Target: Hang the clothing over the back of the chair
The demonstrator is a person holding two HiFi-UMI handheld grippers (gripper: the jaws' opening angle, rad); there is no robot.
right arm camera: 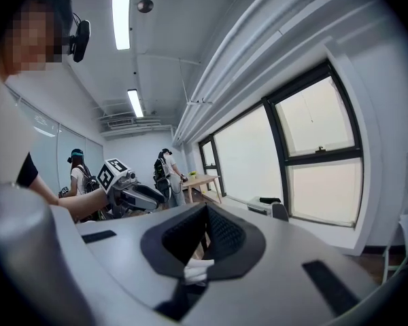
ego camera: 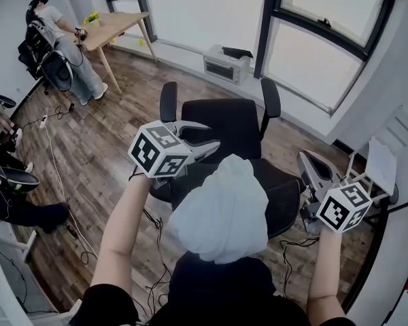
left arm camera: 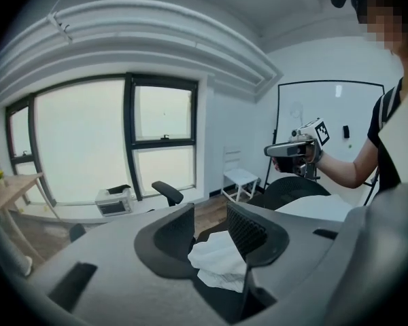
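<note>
The clothing [ego camera: 221, 212] is soft, crumpled white cloth, matt. The chair [ego camera: 224, 124] is black fabric and mesh. The floor [ego camera: 122, 107] is brown wood planking, faintly glossy. The left gripper [left arm camera: 211, 213] has a smooth matt grey plastic shell and ribbed black pads [left arm camera: 248, 231].

— Standing in an office here, maybe?
— Looking that way: seeing a mesh swivel chair [ego camera: 224, 124] on wood flooring [ego camera: 122, 114], a printer [ego camera: 226, 63] under tall windows [ego camera: 313, 53], a wooden desk [ego camera: 115, 24], a wall-mounted whiteboard [left arm camera: 357, 114].
</note>
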